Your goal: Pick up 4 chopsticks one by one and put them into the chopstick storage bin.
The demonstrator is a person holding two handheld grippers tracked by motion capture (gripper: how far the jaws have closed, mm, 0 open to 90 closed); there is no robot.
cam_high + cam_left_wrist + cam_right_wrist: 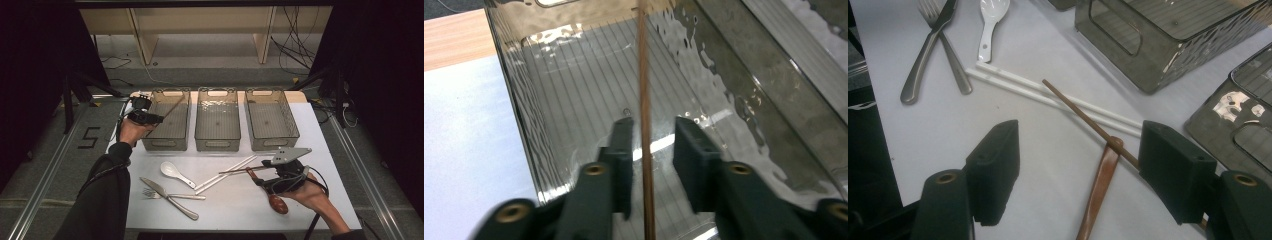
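**Brown chopstick being released into the left bin**

The left gripper (pixel 150 118) is hovering over the left bin (pixel 167 141), its jaws standing slightly apart. A brown chopstick (pixel 643 100) is running between them without either pad visibly pressing on it, so it is judged released and leaning inside that bin, its far end near the bin's back wall.

The right gripper (pixel 1078 175) is resting low over the table (pixel 235 205) at the right, jaws wide apart and gripping nothing. A second brown chopstick (pixel 1083 117) is lying just ahead of them, crossing two white chopsticks (pixel 1048 90) and a brown spoon (pixel 1100 185).

Step in hand, as judged: sorting cutlery into bins, drop-off under way. The next move is calling for the left gripper to be lifting clear without dragging the chopstick, and the right jaws to be closing squarely on the thin second stick.
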